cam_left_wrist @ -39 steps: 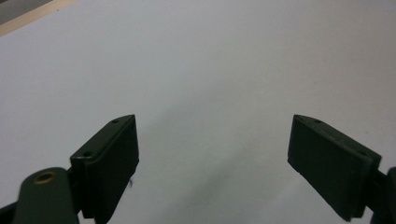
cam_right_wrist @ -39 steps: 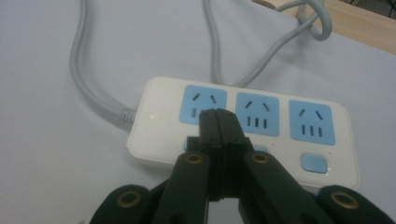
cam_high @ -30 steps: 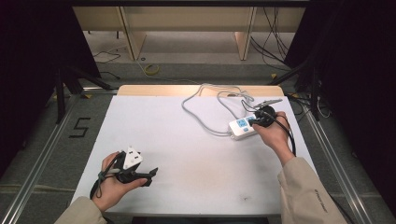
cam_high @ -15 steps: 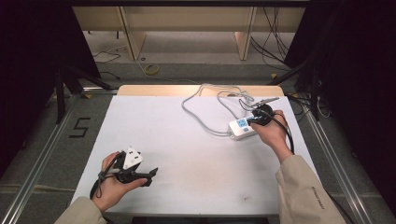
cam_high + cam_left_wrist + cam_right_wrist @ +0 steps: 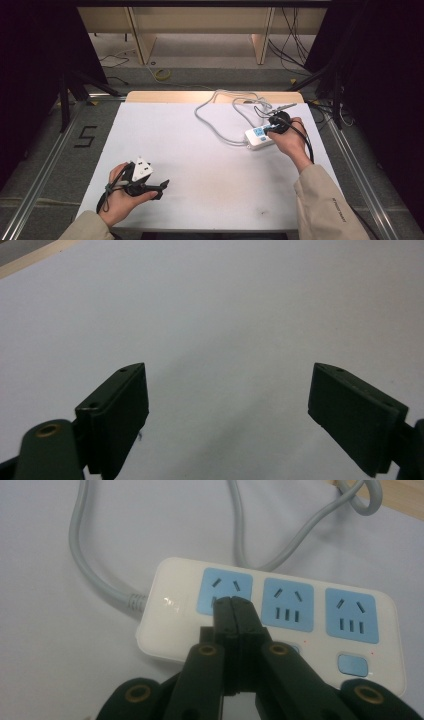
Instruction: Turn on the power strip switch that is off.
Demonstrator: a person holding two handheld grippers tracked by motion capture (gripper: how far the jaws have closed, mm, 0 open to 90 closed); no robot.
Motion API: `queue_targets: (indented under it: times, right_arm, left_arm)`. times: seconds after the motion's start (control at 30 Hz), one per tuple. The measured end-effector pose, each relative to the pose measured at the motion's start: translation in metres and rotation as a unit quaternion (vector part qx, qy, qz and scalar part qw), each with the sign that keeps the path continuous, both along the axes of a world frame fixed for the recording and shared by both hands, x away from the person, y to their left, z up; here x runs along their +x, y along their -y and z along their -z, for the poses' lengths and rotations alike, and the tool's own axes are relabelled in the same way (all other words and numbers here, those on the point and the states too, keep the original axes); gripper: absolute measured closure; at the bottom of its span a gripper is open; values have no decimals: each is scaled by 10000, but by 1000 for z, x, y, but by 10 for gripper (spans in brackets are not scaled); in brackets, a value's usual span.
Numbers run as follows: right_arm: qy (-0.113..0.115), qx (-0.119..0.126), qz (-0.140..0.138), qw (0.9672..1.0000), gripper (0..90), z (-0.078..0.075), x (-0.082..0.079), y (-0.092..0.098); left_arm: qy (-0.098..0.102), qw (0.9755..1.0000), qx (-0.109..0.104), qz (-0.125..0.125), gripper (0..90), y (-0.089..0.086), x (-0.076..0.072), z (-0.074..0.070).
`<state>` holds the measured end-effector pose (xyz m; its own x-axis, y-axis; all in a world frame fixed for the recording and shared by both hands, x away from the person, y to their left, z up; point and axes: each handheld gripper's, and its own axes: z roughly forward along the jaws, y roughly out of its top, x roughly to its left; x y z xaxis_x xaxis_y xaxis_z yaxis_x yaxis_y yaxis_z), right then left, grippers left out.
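The power strip [image 5: 270,620] is white with three blue sockets [image 5: 287,604] in a row. It lies flat on the white worktop [image 5: 200,150], right under the tips of the right hand-held gripper [image 5: 235,605]. That gripper's two black jaws are squeezed all the way together, with nothing between them. Their tips sit over the socket at the end where the cord comes out. They look like they touch it, but it is hard to be sure from this angle. A small blue button [image 5: 352,665] is on the strip, off to the side of the jaws, near the far socket.

A grey cord [image 5: 95,575] leaves the strip just beside the jaw tips and curls away past the strip in loose loops.

In the high view the right hand [image 5: 290,142] holds its gripper low over the power strip [image 5: 260,137].

The left hand-held gripper [image 5: 227,410] is well apart from the strip, across the worktop. Its jaws stand wide open and hold nothing. There is just bare white worktop between them. The left hand [image 5: 122,197] rests with it near the person's edge of the worktop.
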<state>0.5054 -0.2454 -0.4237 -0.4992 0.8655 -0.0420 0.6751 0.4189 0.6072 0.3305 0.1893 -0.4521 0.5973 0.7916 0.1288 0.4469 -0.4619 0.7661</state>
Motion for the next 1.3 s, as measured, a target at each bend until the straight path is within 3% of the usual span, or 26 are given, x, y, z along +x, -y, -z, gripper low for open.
queue_targets:
  times: [1.3]
  right_arm:
    - [-326,-151,-18,9994,900,11,8,-6]
  left_arm:
    - [-20,10000,-11,12,161,0,0,1]
